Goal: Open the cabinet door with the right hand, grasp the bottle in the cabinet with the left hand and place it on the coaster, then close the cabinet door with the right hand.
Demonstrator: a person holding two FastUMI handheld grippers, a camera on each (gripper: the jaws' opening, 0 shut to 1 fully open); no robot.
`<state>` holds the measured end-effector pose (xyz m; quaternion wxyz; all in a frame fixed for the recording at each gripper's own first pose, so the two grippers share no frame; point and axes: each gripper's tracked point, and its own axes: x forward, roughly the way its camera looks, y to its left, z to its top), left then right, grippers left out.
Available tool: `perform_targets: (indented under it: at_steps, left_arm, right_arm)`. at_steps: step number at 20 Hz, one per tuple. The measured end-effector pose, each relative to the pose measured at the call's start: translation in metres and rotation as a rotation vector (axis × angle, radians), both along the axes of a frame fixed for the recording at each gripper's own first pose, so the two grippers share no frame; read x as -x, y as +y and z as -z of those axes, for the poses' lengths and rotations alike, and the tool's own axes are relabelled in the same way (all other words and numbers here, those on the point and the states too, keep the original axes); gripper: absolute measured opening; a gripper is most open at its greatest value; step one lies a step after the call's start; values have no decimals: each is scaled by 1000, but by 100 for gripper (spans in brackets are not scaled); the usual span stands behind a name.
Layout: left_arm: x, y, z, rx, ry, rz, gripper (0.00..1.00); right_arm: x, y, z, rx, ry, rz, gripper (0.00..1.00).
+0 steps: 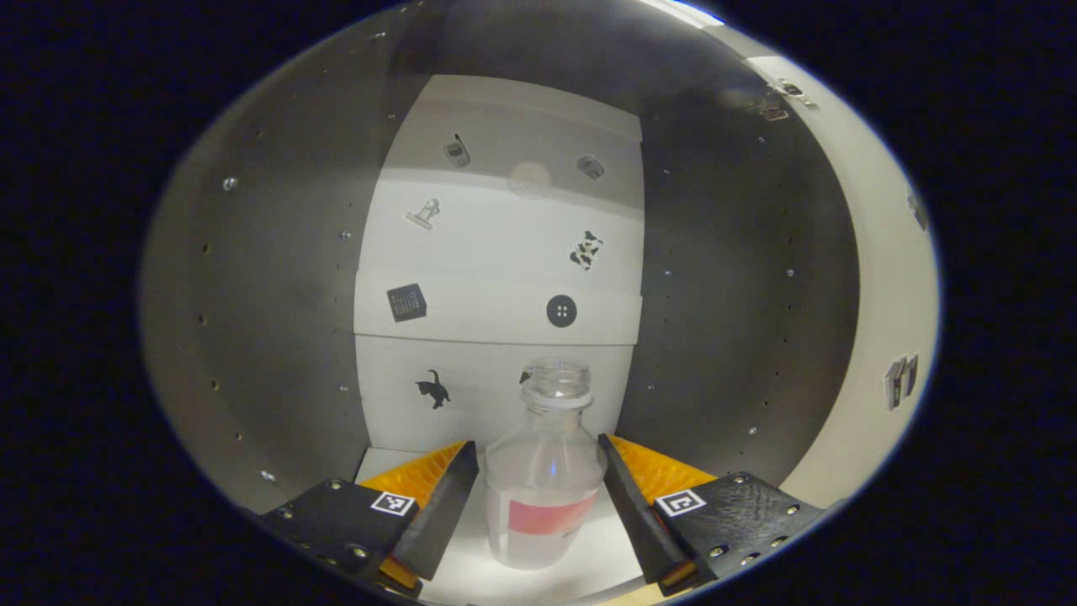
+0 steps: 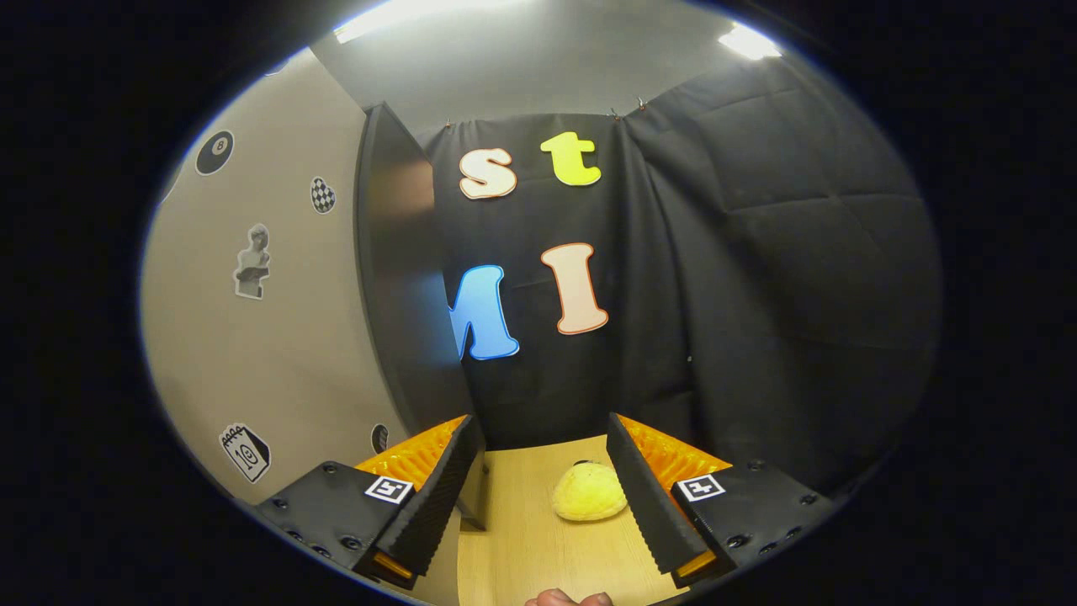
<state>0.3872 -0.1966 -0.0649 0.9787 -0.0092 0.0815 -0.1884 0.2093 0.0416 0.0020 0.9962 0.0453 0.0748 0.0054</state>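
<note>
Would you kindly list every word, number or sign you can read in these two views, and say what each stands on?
"8": on the billiard-ball sticker on the cabinet door.
Calendar sticker, same door: its figure is too blurred to read.
Red label on the bottle: print too blurred to read.
Dark grid sticker on the cabinet's back panel: too small to read.
</note>
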Motion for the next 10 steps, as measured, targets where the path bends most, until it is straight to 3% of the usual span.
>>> perform_targets:
  at_steps: [3,5,6,10]
  left_arm:
    - [-1,0,4,19,13,-4,88]
    - [0,3,-1,27,2,-4,77]
    - [0,5,-2,29,0,-8,76]
    - [16,10,-12,35,-15,7,75]
  right_arm:
    - [-5,-1,2,-10,5,5,98]
    - [-6,-1,3,-10,8,2,98]
    - [-6,2,4,-11,10,-4,93]
    - [-5,5,1,-12,3,-7,98]
